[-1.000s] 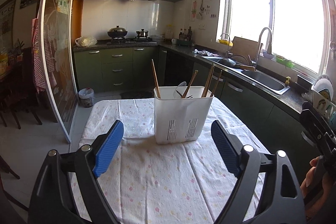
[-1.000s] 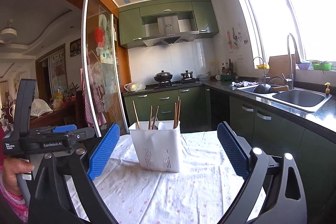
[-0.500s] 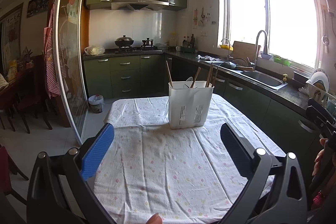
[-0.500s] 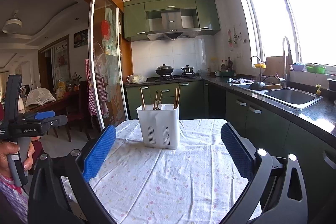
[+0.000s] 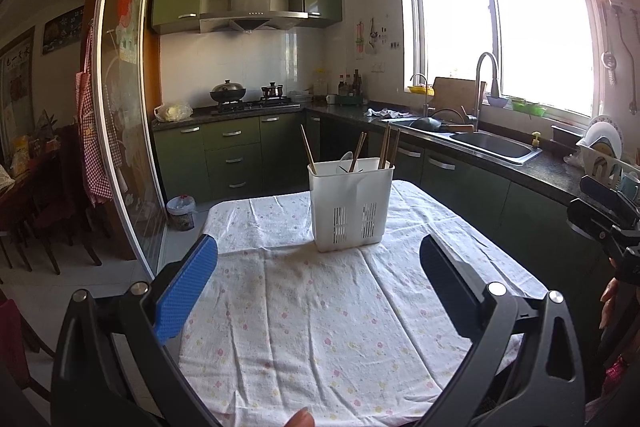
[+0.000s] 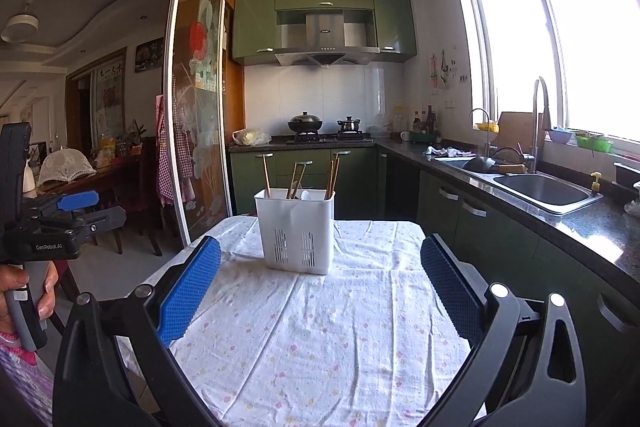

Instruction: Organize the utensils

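A white slotted utensil holder stands upright at the far middle of the table; it also shows in the right wrist view. Several wooden chopsticks and a pale spoon stick out of it; the chopsticks also show in the right wrist view. My left gripper is open and empty, held back near the table's front edge. My right gripper is open and empty, also back from the holder. Each gripper shows at the other view's edge.
The table wears a white flowered cloth. Green cabinets and a dark counter with a sink run along the right. A glass sliding door stands to the left, with a small bin on the floor beyond the table.
Both grippers have pulled back from the utensil holder toward the table's front edge. The holder now looks smaller and farther. Both stay open and empty.
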Motion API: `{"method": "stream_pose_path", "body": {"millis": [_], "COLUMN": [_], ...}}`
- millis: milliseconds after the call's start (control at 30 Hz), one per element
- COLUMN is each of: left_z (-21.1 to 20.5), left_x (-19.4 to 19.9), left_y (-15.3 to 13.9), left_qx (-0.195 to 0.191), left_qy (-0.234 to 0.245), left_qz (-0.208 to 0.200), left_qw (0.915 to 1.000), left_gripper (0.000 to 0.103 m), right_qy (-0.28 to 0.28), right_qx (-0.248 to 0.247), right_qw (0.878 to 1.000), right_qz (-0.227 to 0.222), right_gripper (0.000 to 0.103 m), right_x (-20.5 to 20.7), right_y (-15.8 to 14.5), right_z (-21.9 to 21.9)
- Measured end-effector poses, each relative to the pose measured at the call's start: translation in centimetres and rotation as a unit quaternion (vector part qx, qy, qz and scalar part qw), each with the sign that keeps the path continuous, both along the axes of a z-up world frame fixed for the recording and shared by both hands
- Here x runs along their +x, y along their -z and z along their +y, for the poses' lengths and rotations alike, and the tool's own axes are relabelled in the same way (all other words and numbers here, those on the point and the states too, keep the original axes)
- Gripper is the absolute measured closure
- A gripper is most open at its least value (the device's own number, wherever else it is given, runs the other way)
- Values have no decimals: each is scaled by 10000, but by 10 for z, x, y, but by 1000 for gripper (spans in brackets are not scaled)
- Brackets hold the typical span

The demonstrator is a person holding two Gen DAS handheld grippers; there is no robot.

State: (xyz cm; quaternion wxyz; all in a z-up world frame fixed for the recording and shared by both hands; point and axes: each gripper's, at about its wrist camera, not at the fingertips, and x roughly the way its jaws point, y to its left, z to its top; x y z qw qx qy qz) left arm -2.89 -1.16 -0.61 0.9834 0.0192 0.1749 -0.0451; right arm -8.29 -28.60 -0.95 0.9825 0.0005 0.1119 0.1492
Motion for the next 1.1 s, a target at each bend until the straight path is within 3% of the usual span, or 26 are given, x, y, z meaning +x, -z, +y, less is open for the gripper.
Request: {"method": "stream_pose_path", "body": {"millis": [533, 733, 1100], "left_z": [2, -2, -3], "left_x": [-4, -3, -2], "left_y": [-3, -4, -2], "left_qx": [-80, 175, -24], "left_qy": [14, -217, -62], "left_qz": [2, -66, 32], "left_qw": [10000, 9996, 10000], "left_gripper": [7, 7, 7], "right_qy": [15, -13, -28], "right_qx": [-31, -34, -3], "right_qw": [9999, 9999, 9999], "right_qz": [142, 162, 160], "right_gripper": [5, 5, 5], "right_x": [9, 12, 14], "right_y": [7, 7, 10], "right_z": [8, 12, 13]}}
